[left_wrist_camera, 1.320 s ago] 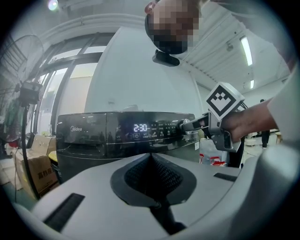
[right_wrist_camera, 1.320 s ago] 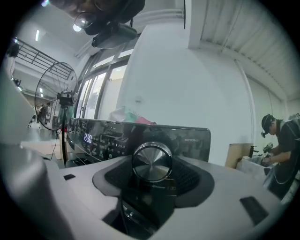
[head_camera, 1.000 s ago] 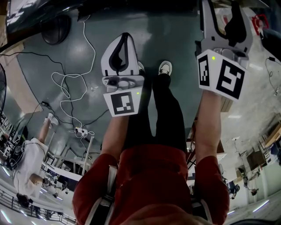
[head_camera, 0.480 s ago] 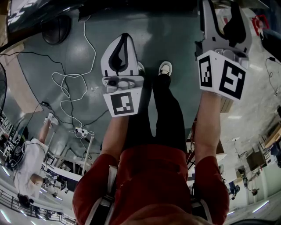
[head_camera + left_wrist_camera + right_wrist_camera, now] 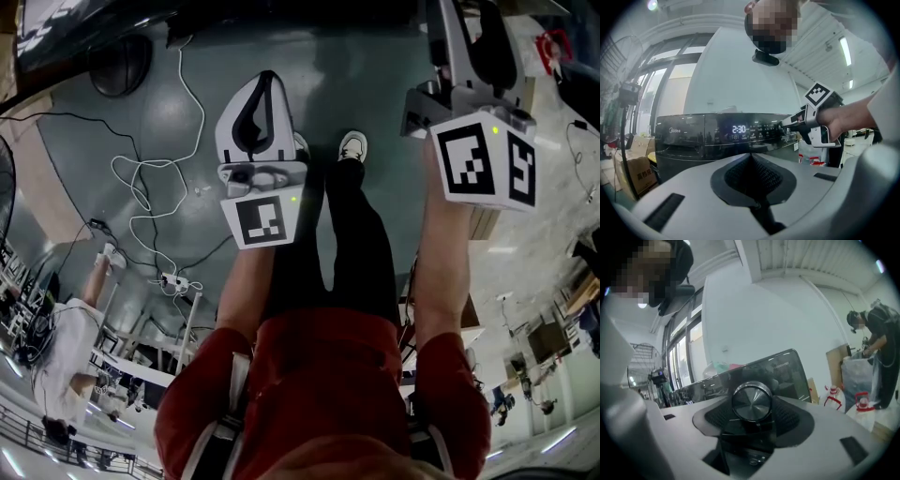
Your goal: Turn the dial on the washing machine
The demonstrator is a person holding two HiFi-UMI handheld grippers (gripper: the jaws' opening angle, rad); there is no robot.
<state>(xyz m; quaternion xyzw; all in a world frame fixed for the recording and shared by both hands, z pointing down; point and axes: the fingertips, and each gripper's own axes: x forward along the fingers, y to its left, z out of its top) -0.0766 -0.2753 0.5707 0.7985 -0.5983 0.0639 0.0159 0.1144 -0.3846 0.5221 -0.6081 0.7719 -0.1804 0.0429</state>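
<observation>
Silver dial (image 5: 751, 401) clamped in right gripper (image 5: 751, 411) — fan (image 5: 624, 91), carton (image 5: 640, 177) beside machine (image 5: 689, 138).

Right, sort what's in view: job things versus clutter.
Job: washing machine; dial; right gripper, jaws shut on the dial.
Lying about: cable on the floor; fan; box; left gripper, jaws shut, idle.

1. Head view: faces steeply down over the left gripper (image 5: 265, 82) and right gripper (image 5: 471, 33), with the smooth grey floor (image 5: 169, 122) beyond.
2. Left gripper view: stands back, facing the glossy black washing machine panel (image 5: 693, 136).
3. Right gripper view: very close on the round brushed-metal dial (image 5: 751, 401); it shares the same panel (image 5: 787, 366).
</observation>
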